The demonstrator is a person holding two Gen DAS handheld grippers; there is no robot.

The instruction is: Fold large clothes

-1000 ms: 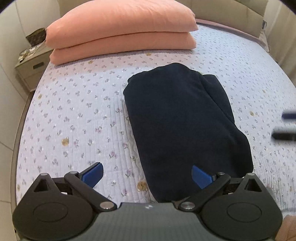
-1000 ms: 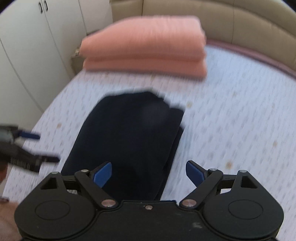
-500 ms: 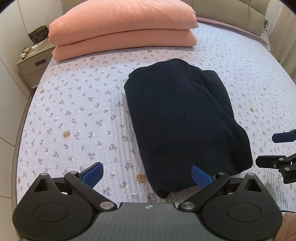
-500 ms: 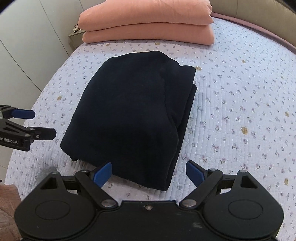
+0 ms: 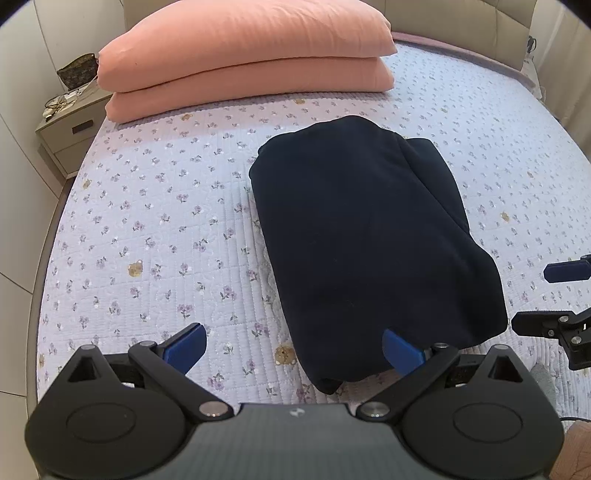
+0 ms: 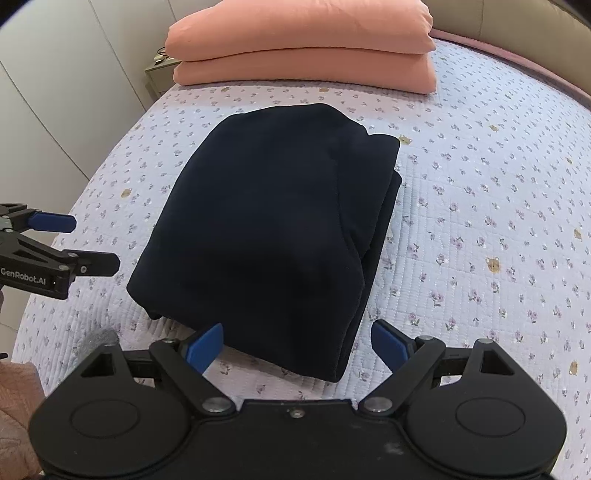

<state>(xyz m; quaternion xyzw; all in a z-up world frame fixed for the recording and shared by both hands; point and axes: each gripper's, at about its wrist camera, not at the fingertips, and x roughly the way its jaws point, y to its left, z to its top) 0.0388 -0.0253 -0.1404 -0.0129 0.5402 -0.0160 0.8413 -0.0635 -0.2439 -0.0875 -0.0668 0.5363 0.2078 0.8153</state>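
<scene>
On the bed, near its middle, a dark navy garment (image 5: 369, 236) is lying folded into a thick, roughly rectangular bundle, with its layered edges showing along the right side in the right wrist view (image 6: 376, 221). It is resting flat on a pale lilac quilted bedspread (image 5: 155, 229) printed with small flowers. Both grippers are hovering at the near end of the bundle, neither one touching the cloth.

The left gripper (image 5: 291, 349) is sitting low at the bundle's near left corner, its blue-tipped fingers (image 5: 186, 345) spread wide apart with nothing between them. The right gripper (image 6: 297, 345) is hanging over the near right corner, its fingers (image 6: 388, 343) likewise standing wide apart and empty. Each gripper is appearing at the edge of the other's view, just beside the garment and clear of it.

Beyond the garment, well apart from it, two salmon-pink pillows (image 5: 251, 62) are lying stacked at the head of the bed against a beige padded headboard (image 6: 524, 33). A small nightstand (image 5: 68, 125) is standing left of the bed, carrying a patterned pouch (image 5: 77, 72).
</scene>
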